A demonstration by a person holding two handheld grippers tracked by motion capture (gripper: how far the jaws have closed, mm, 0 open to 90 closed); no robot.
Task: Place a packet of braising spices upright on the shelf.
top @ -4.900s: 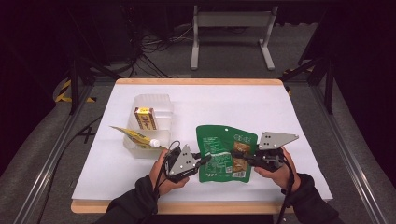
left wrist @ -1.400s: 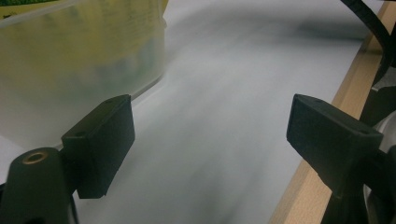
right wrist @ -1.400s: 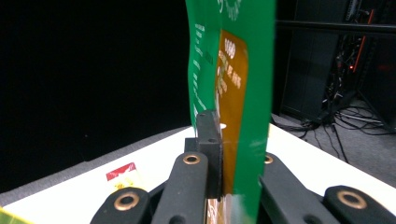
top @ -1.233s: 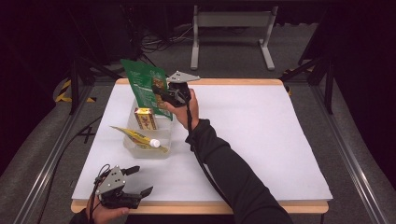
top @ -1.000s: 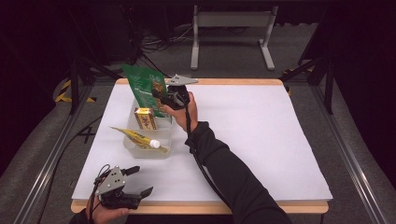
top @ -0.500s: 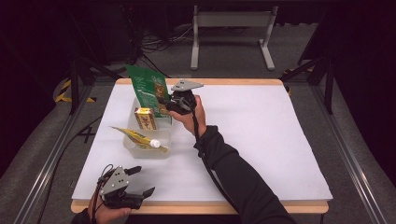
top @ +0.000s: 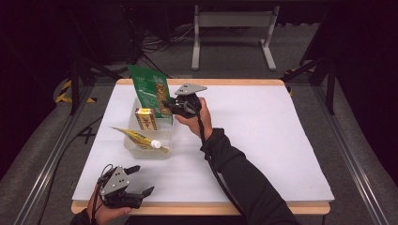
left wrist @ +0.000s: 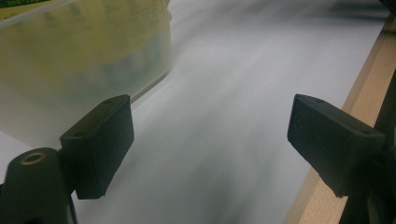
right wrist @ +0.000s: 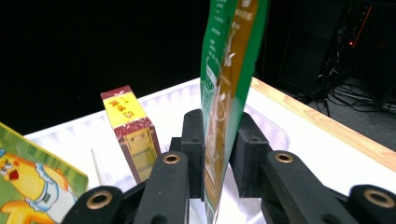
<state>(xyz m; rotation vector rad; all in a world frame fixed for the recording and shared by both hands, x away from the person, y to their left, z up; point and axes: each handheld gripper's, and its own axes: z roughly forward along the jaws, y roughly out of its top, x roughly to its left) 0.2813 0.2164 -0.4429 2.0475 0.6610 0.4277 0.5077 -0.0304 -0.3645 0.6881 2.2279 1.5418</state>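
- Pouch [top: 151, 90], green with a brown-gold panel, stands upright in the far end of the clear plastic bin [top: 141, 151], leaning a little to the far left; its printing is too small and blurred for me to read.
- My right gripper [top: 174, 106] is at the pouch's lower right edge. In the right gripper view the pouch [right wrist: 229, 79] runs edge-on between my two black pads [right wrist: 194, 149]; the jaws have just been opening a little, they stand narrow, one pad seems to lie against the film and a thin gap shows at the other, so I no longer squeeze it.
- A small carton [top: 146, 119], yellow on top with a dark red band below, stands upright in the bin just beside the pouch; the red characters on its yellow face [right wrist: 122, 108] are not legible.
- A yellow-and-green sachet with a white cap [top: 139, 139] lies slanted across the bin's near end, its tip over the left wall; the right gripper view shows a cartoon chick figure on it [right wrist: 32, 184], no words readable.
- My left gripper [top: 123, 186] rests at the near left edge of the white table [top: 272, 136], well apart from the bin, jaws wide with nothing between them; through them I see the bin's cloudy wall [left wrist: 84, 70].
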